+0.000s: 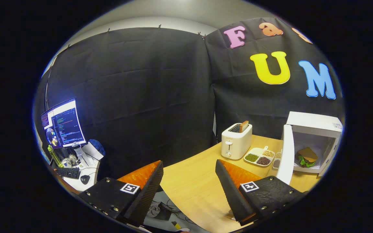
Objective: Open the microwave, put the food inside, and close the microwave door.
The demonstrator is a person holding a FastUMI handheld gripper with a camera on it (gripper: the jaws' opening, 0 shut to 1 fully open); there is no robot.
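Sandwich (307, 157) sits inside white microwave (316, 136), far right on wooden surface (193, 184). Microwave door (286, 154) swung open, standing edge-on just left of cavity. Claw (189, 170) spread wide, gripping nothing, well apart from microwave. Beyond right finger: divided dish of beans (259, 157), toaster (236, 141) with bread slice (243, 126). Monitor (62, 123), keyboard (67, 172) far left.

table (193, 184): wood top | on it: toaster (236, 141), divided dish of beans (259, 157), microwave (312, 142) with door open
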